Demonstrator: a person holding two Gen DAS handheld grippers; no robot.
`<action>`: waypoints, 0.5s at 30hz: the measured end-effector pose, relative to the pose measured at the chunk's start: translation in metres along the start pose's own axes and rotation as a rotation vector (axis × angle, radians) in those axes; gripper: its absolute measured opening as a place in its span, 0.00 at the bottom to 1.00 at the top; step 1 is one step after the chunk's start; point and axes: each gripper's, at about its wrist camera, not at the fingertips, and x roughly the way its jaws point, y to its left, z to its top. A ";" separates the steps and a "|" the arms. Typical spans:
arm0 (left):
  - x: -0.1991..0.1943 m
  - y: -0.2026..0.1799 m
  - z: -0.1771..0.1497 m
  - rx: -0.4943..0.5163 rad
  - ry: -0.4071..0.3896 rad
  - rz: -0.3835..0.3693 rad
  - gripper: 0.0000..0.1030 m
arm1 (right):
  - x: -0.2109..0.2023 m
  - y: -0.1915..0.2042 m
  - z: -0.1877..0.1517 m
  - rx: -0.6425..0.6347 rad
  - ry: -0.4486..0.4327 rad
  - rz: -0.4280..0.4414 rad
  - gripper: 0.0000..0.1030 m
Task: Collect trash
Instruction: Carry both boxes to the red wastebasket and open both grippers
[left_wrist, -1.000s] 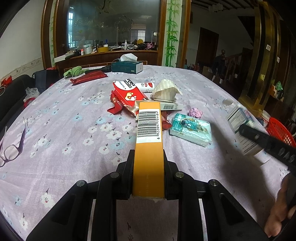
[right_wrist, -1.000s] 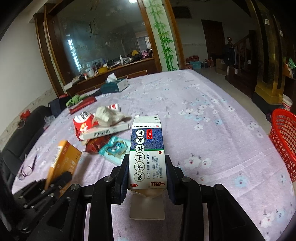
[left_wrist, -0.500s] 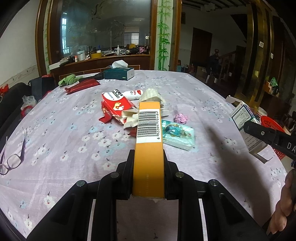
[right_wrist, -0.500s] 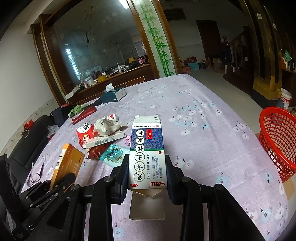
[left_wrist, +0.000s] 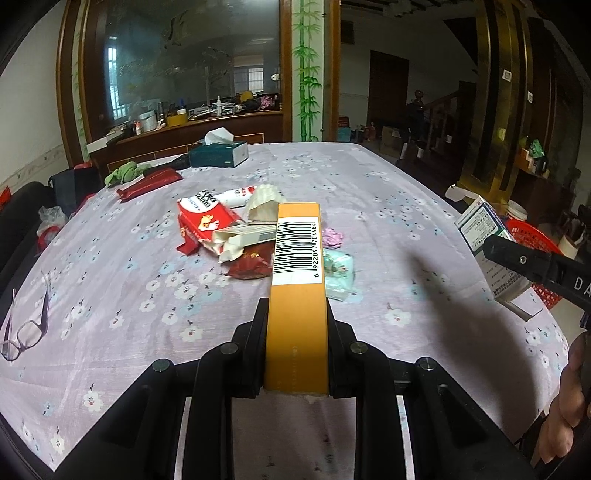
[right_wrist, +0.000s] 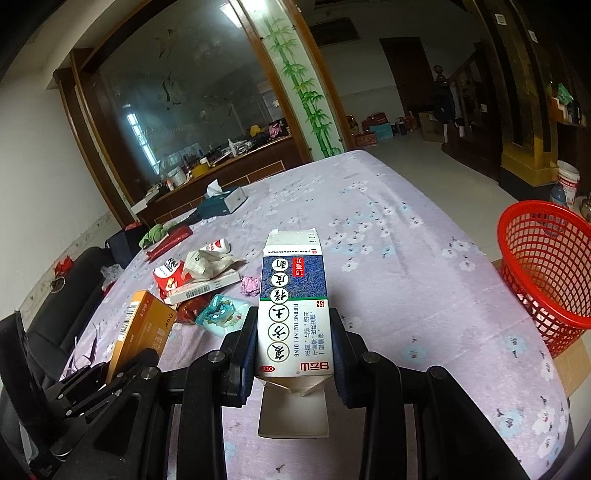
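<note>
Orange box (left_wrist: 297, 306) in left gripper (left_wrist: 295, 325)

Orange box (left_wrist: 297, 302) clamped in left tongs (left_wrist: 297, 325) hides middle of trash pile ahead: teal wipes pack (left_wrist: 338, 271) and dark red wrapper (left_wrist: 251, 262) only partly seen. Small print on box too small to read. Right tongs (left_wrist: 532, 264), off to right, cut by frame edge, covering part of blue-and-white carton (left_wrist: 484, 230). Hand (left_wrist: 565, 410) cropped at lower-right corner. From right wrist, red basket (right_wrist: 546, 266) cut by right edge; far sideboard clutter too small to identify.
</note>
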 end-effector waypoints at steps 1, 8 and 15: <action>-0.001 -0.003 0.000 0.007 0.000 -0.001 0.22 | -0.002 -0.003 0.000 0.005 -0.003 0.002 0.36; -0.001 -0.026 0.004 0.046 0.006 -0.026 0.22 | -0.016 -0.024 0.001 0.042 -0.022 -0.006 0.36; 0.003 -0.059 0.016 0.094 0.028 -0.124 0.22 | -0.041 -0.063 0.011 0.118 -0.069 -0.065 0.36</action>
